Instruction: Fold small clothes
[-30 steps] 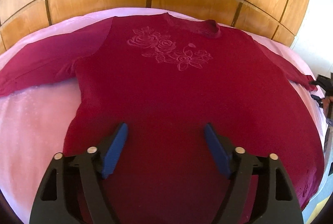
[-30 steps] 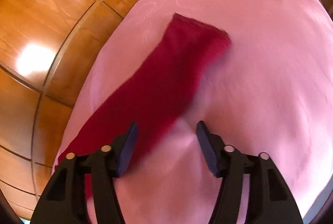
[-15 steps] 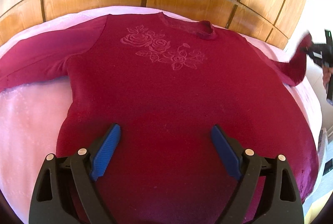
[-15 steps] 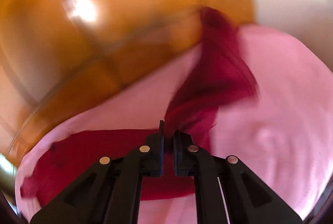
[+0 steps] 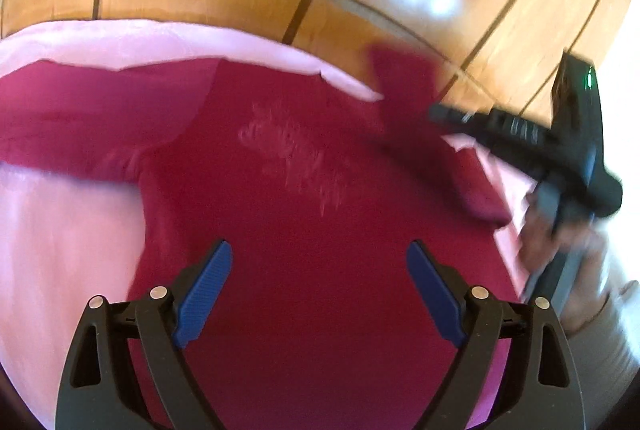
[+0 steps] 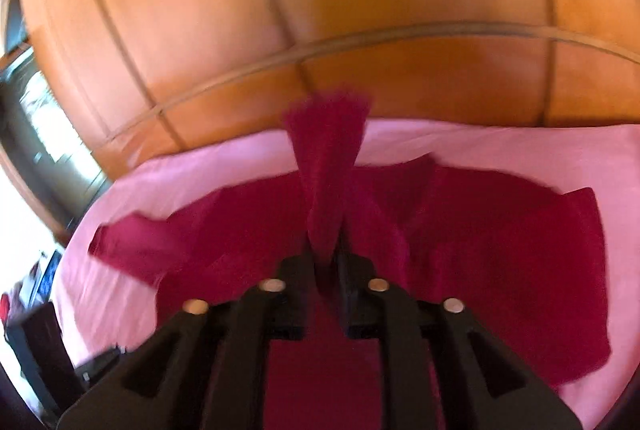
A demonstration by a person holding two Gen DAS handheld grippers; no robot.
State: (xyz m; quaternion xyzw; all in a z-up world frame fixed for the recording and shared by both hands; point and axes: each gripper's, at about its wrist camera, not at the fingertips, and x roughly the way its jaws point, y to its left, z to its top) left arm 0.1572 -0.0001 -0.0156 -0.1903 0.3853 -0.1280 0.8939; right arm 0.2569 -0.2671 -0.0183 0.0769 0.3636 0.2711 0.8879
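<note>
Right wrist: right hand-held gripper [image 6: 325, 262] jaws opening w/ sweater sleeve [image 6: 326, 158] between, left [image 5: 320, 280] wide, empty

Glossy wooden panelling [image 6: 360, 30] fills the back wall, split by dark grooves and carrying bright glare patches (window light, apparently). A pink sheet [image 5: 60, 230] covers the bed below it.

A bedroom: pink-sheeted bed [image 5: 60, 250] (wide) against glossy wooden headboard [image 6: 360, 30].
</note>
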